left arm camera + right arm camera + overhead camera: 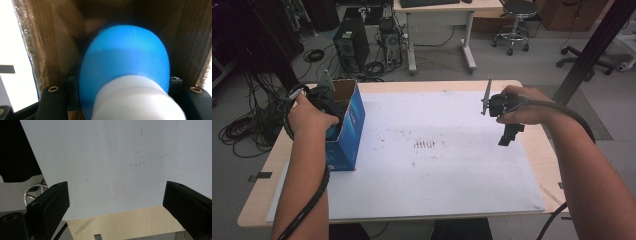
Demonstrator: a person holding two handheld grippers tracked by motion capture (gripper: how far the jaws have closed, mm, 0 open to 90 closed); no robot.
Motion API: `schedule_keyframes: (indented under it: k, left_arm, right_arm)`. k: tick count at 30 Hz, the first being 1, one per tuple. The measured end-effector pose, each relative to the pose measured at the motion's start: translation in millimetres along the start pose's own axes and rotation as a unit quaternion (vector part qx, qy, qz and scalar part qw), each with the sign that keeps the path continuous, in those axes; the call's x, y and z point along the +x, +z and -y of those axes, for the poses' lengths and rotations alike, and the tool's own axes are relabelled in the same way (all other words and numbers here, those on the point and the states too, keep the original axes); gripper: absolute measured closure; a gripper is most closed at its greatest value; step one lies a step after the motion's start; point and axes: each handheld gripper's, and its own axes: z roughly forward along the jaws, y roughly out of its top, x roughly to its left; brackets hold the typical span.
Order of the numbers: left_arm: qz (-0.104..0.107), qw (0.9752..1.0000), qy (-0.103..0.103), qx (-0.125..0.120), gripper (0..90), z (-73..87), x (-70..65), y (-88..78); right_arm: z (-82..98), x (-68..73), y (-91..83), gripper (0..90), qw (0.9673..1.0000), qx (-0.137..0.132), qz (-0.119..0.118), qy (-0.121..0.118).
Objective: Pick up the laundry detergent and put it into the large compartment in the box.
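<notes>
My left tongs [330, 102] are down inside the open blue cardboard box [353, 125] at the left edge of the bench [532, 165], and their jaws are closed on a blue bottle with a white cap [125, 67], its sides pinched between the pads. I judge this to be the grasp inside the box: the bottle is either about to be lifted out or about to be let go there, and I cannot tell which. Either way the next move wants a straight vertical path, since the brown inner walls stand close on both sides and the bottle could catch on the rim. The bottle looks smooth and rounded, bright blue plastic with a ribbed white cap toward me, blurred at this range, so I would keep the squeeze firm. My right tongs [507, 135] hang over the white sheet [437, 170] well apart from the box, jaws spread wide with nothing between them.
</notes>
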Motion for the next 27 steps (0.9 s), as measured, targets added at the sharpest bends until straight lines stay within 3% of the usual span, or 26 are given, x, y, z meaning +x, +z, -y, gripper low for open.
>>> schedule_keyframes:
  k: [12,27]
  left_arm:
    - [-0.007,1.0,-0.002,-0.001,34.8,0.2,-2.7,0.3]
    - [0.001,0.9998,-0.014,-0.01,31.2,4.1,1.1,-5.5]
  right_arm:
    - [7.0,0.5,0.4,6.8,1.0,-0.003,0.0,0.006]
    - [7.6,0.6,3.8,6.8,1.0,-0.006,-0.002,0.005]
